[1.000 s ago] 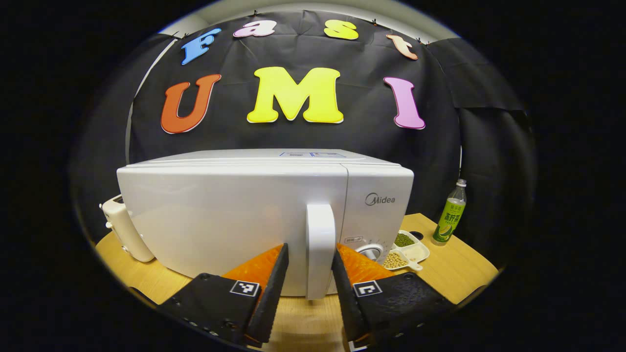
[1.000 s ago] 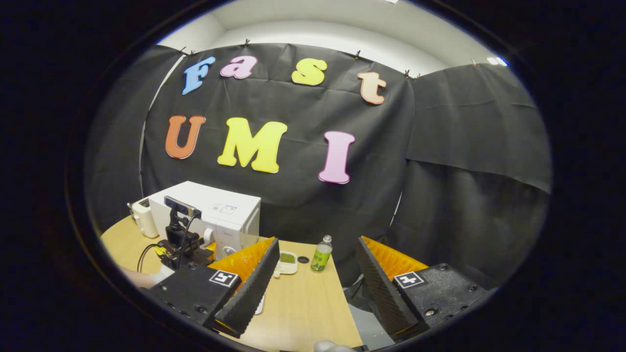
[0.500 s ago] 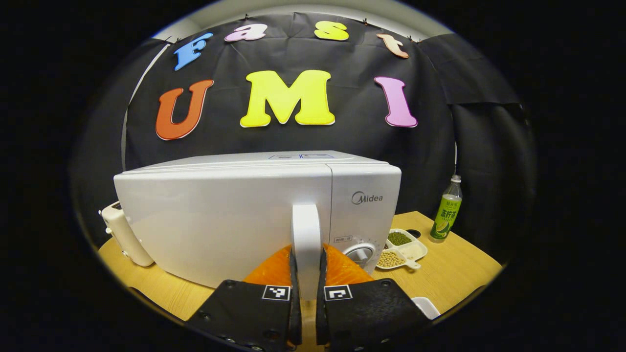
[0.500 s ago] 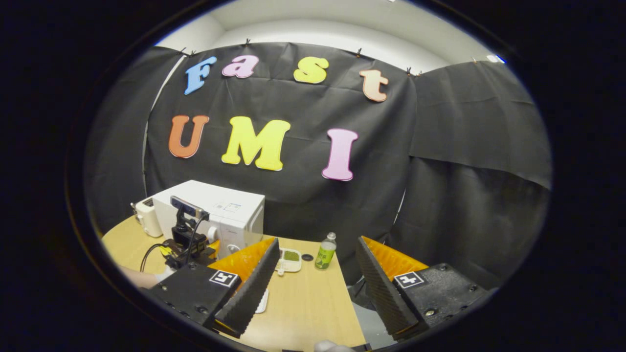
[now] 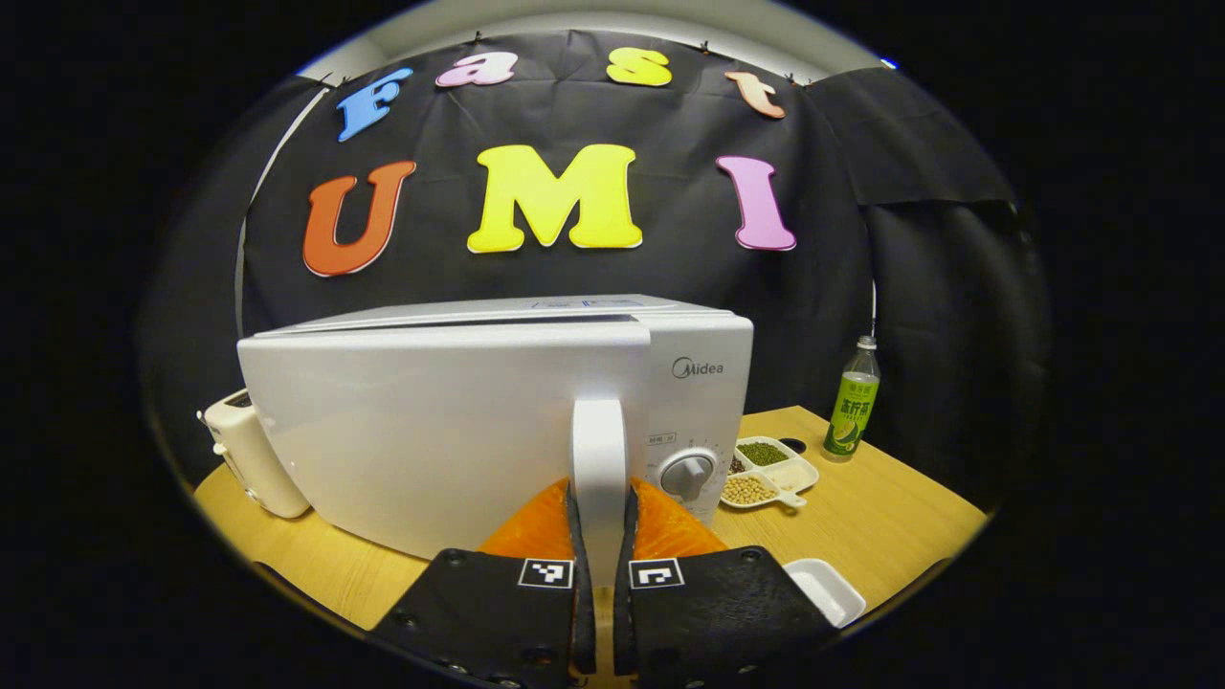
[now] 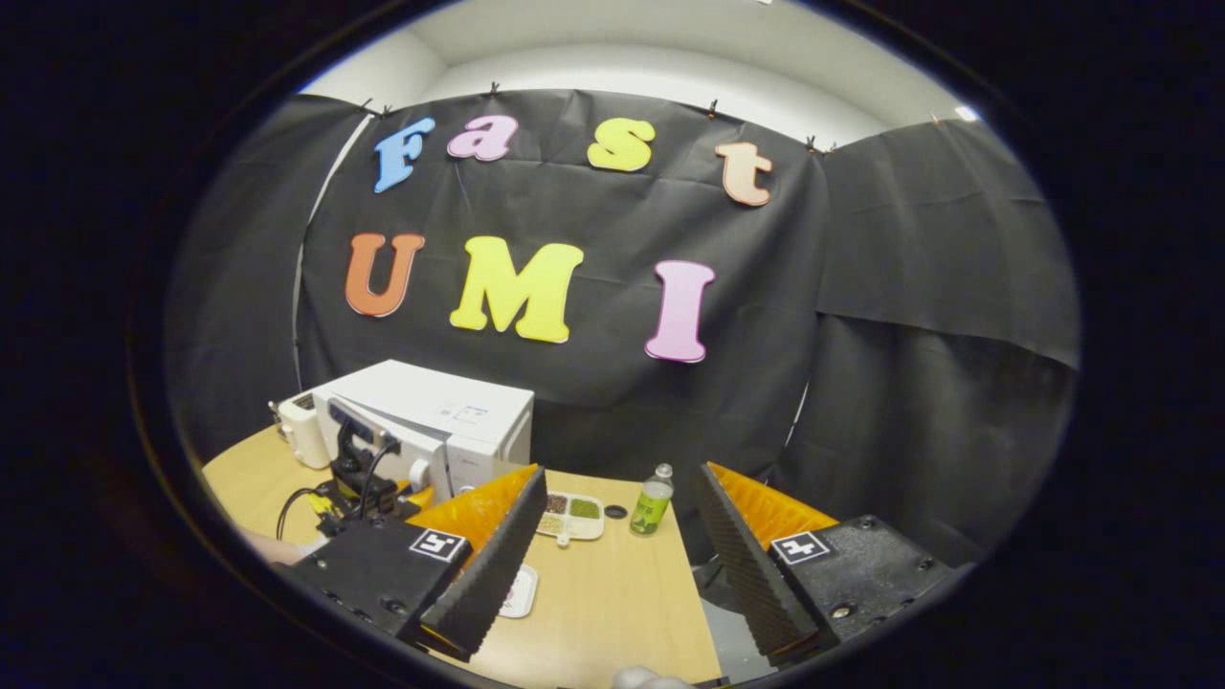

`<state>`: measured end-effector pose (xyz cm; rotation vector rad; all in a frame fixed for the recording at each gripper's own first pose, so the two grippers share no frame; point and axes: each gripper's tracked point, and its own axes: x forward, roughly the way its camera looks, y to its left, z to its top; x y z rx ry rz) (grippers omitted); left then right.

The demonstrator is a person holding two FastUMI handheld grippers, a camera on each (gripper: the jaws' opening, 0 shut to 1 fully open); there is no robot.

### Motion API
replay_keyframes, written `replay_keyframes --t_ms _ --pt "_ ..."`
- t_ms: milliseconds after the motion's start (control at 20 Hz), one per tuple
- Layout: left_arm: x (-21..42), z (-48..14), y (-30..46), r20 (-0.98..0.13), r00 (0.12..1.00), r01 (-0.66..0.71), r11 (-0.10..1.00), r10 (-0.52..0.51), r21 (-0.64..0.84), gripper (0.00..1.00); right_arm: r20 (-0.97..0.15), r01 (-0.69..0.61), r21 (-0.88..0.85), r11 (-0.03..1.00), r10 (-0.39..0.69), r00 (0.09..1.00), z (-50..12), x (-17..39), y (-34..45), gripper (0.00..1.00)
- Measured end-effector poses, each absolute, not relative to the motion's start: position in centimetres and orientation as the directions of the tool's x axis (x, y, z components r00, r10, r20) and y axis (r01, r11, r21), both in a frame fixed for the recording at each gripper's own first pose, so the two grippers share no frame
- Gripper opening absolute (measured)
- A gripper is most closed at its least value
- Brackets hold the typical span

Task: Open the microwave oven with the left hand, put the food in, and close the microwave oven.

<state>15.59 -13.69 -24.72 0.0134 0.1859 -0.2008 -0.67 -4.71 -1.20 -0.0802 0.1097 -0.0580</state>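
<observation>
Since earlier, left tongs clamped the door handle, seemingly cracking it; right tongs spread

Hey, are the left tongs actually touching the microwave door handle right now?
Touching. In the left gripper view the left tongs are closed on the white door handle, both fingers pressed flat against its sides with no gap.

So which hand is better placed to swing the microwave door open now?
Left. The left tool is shut on the door handle, and the door has begun to part. The right tool is open, off to the side over the table.
</observation>
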Motion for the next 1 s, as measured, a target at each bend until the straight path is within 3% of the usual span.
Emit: replay_keyframes --t_ms 300,400,450,550,650,700,850,950,1000 --pt "8.1 -25.2 -9.8 -0.225 0.955 0.197 0.98 -0.196 -0.014 0.07 -0.115 -0.036 -0.077 0.996 0.027 0.993 -2.1 0.0 -1.0 0.96" --pt "6.0 -25.3 -8.3 -0.234 0.956 0.183 0.983 -0.179 -0.007 0.07 -0.115 -0.07 -0.088 0.994 0.06 0.992 -2.4 0.2 0.5 1.0" --pt "5.0 -25.3 -7.5 -0.234 0.958 0.172 0.985 -0.167 0.002 0.0 -0.113 -0.085 -0.092 0.992 0.075 0.991 -2.5 0.3 1.3 1.0" --pt "3.2 -25.4 -5.7 -0.244 0.961 0.146 0.989 -0.132 0.039 0.17 -0.115 -0.117 -0.093 0.989 0.106 0.988 -2.8 0.4 2.9 0.97" --pt "2.0 -25.4 -3.6 -0.249 0.965 0.111 0.99 -0.087 0.086 0.23 -0.119 -0.149 -0.091 0.985 0.138 0.983 -3.0 0.5 4.5 0.97" --pt "1.5 -25.4 -2.4 -0.252 0.966 0.086 0.993 -0.064 0.081 0.22 -0.12 -0.161 -0.092 0.983 0.15 0.981 -3.1 0.6 5.2 1.0" --pt "0.1 -25.0 0.7 -0.252 0.968 0.015 0.999 -0.005 0.036 0.65 -0.125 -0.197 -0.087 0.977 0.185 0.975 -3.4 0.8 7.2 0.97" --pt "-0.6 -25.0 2.1 -0.259 0.966 -0.009 1.0 0.015 0.024 0.82 -0.128 -0.216 -0.089 0.972 0.204 0.97 -3.6 0.8 8.5 0.97" --pt "-1.1 -24.8 2.9 -0.255 0.966 -0.021 0.999 0.029 0.035 0.83 -0.129 -0.223 -0.093 0.97 0.211 0.969 -3.8 0.8 9.0 1.0"
